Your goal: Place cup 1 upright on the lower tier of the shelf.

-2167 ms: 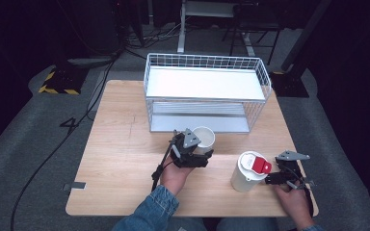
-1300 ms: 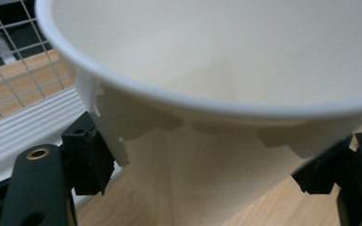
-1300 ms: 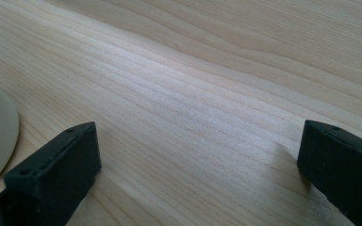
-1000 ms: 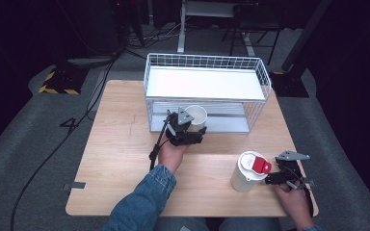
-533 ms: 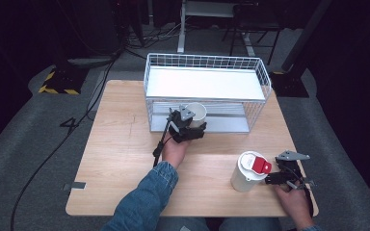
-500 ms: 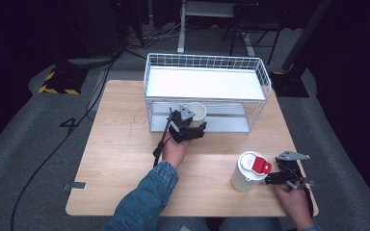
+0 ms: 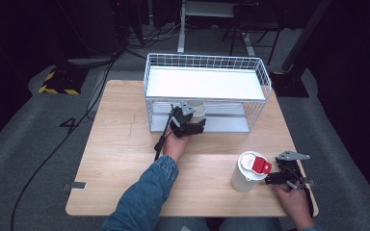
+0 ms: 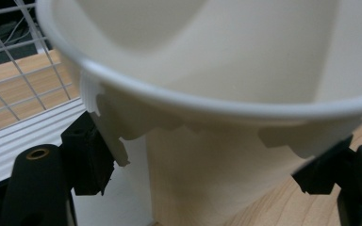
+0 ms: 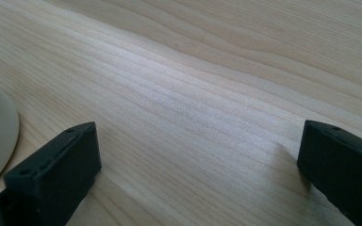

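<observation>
The wooden table (image 7: 125, 144) carries a white wire rack (image 7: 207, 91) at twelve o'clock. At the rack's lower shelf opening, the left gripper (image 7: 192, 126) pinches a white cup (image 8: 226, 94) by its wall, jaws pressed on either side. A lidded white container (image 7: 248, 171) stands at five o'clock, with the right gripper (image 7: 282, 179) just beside it, jaws spread and empty over bare wood. To shelve the cup cleanly, I'd keep it upright and below the upper wires.
</observation>
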